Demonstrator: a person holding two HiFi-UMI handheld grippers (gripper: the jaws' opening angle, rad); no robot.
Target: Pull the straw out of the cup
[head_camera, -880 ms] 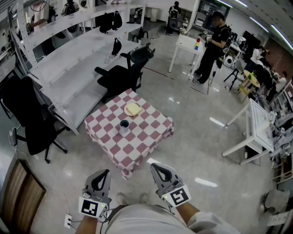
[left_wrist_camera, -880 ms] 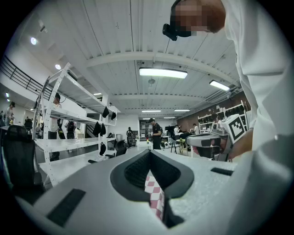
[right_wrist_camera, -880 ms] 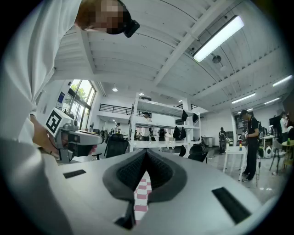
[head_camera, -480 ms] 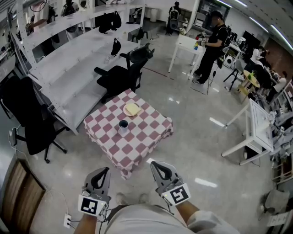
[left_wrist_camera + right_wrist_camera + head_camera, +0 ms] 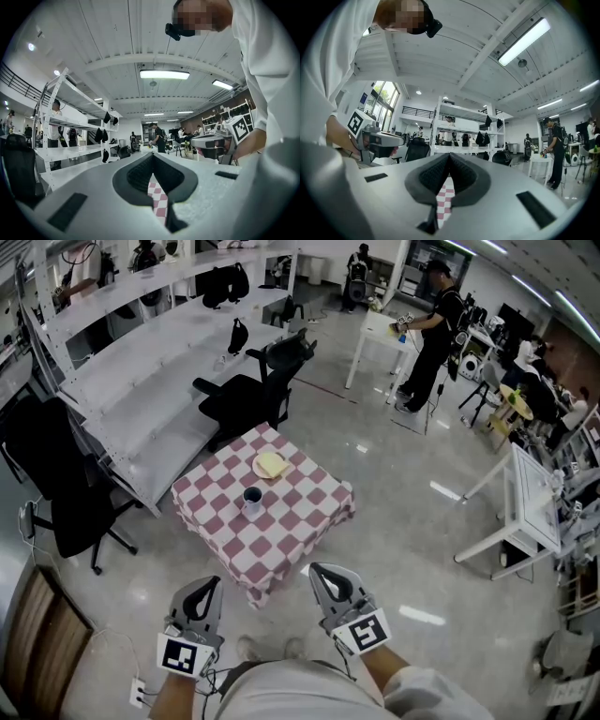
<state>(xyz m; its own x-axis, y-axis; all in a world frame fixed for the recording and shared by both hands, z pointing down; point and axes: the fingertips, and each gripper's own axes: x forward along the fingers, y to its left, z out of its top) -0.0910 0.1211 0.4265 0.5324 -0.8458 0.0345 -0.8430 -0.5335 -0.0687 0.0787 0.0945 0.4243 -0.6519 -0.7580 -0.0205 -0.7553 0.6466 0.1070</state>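
Note:
A dark blue cup [image 5: 252, 497] stands near the middle of a small table with a red-and-white checked cloth [image 5: 281, 531], a few steps ahead of me. Any straw in the cup is too small to make out. My left gripper [image 5: 209, 585] and right gripper [image 5: 318, 570] are held side by side close to my body, well short of the table, both pointing level toward it. The left gripper [image 5: 152, 155] has its jaws shut with nothing between them. The right gripper [image 5: 449, 154] is likewise shut and holds nothing. The checked cloth [image 5: 446, 197] shows through the opening below the closed tips.
A plate with a pale yellow item [image 5: 271, 464] lies behind the cup. Black office chairs [image 5: 246, 395] and long white shelving [image 5: 141, 381] stand left of and behind the table. A person [image 5: 429, 334] stands at a white table at the back right. Glossy floor lies between me and the table.
Both grippers have stayed shut and almost still near my body. The person at the far white table has shifted stance.

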